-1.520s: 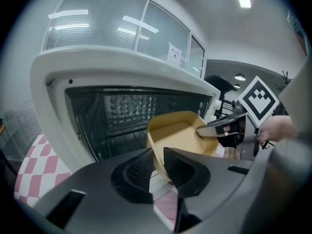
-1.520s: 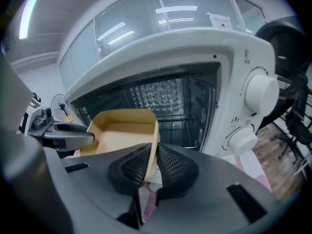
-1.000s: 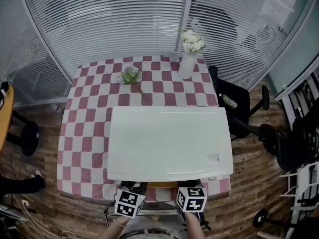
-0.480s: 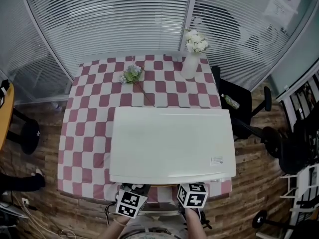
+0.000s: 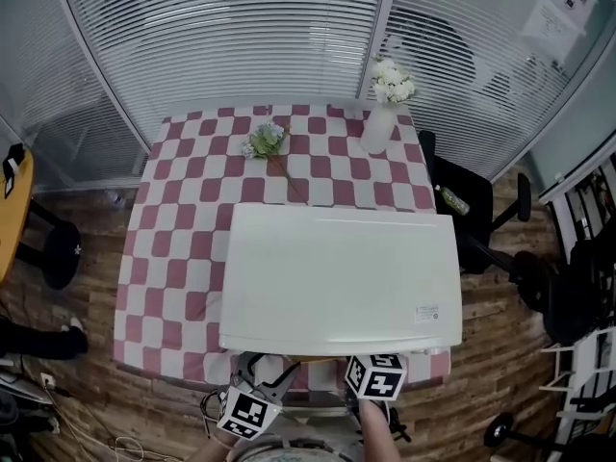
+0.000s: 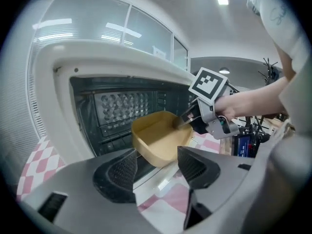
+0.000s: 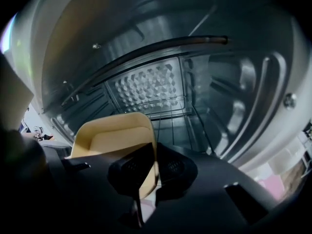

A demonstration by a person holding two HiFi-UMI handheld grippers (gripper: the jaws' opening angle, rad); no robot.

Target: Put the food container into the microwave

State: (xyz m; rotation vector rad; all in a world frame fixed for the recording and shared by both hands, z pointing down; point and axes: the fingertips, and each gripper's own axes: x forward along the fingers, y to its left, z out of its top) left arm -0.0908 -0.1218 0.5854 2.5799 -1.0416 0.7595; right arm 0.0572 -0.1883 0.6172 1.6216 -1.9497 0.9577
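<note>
The white microwave (image 5: 337, 277) stands on the checked table, its dark cavity (image 6: 122, 106) open at the front. A tan, empty food container (image 6: 158, 138) hangs at the cavity mouth, tilted, just above the sill. My right gripper (image 6: 187, 121) is shut on its right rim; in the right gripper view the jaws pinch the container's (image 7: 117, 135) wall, with the right gripper (image 7: 153, 167) facing the metal back wall (image 7: 146, 87). My left gripper (image 6: 157, 167) is open below and in front of the container, holding nothing. From above, the left gripper (image 5: 262, 373) and right gripper (image 5: 373, 378) show under the microwave's front edge.
A white vase of flowers (image 5: 380, 123) and a loose flower sprig (image 5: 265, 142) lie on the red-checked cloth (image 5: 173, 258) behind the microwave. A black office chair (image 5: 472, 210) stands to the right. Blinds and glass walls close the back. A person's forearm (image 6: 253, 99) holds the right gripper.
The head view has shifted, so the table sits lower and further right. The left gripper's marker cube has dropped back toward the person. The right gripper has stayed at the microwave's front.
</note>
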